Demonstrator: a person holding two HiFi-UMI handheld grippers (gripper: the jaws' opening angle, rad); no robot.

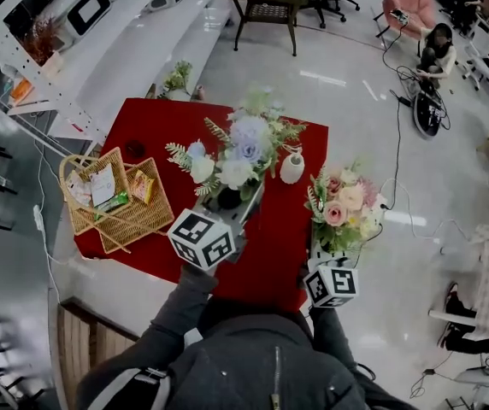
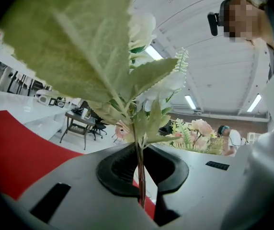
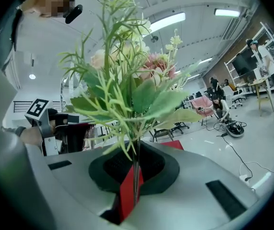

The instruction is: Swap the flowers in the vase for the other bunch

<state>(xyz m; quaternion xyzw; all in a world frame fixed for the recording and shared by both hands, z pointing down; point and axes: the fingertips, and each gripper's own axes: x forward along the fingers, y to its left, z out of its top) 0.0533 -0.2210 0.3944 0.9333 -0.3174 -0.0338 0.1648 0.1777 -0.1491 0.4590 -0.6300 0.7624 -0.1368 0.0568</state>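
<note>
A white and pale-blue bunch hangs over the middle of the red table, left of the small white vase. My left gripper is shut on its stems, and its big pale leaves fill the left gripper view. A pink bunch is held upright off the table's right edge. My right gripper is shut on its thin stems, with green sprigs and pink blooms above the jaws. No flowers stand in the vase.
A wicker basket with packets sits on the table's left end. A small green plant stands beyond the far edge. White shelving runs along the left. A person crouches far right among floor cables.
</note>
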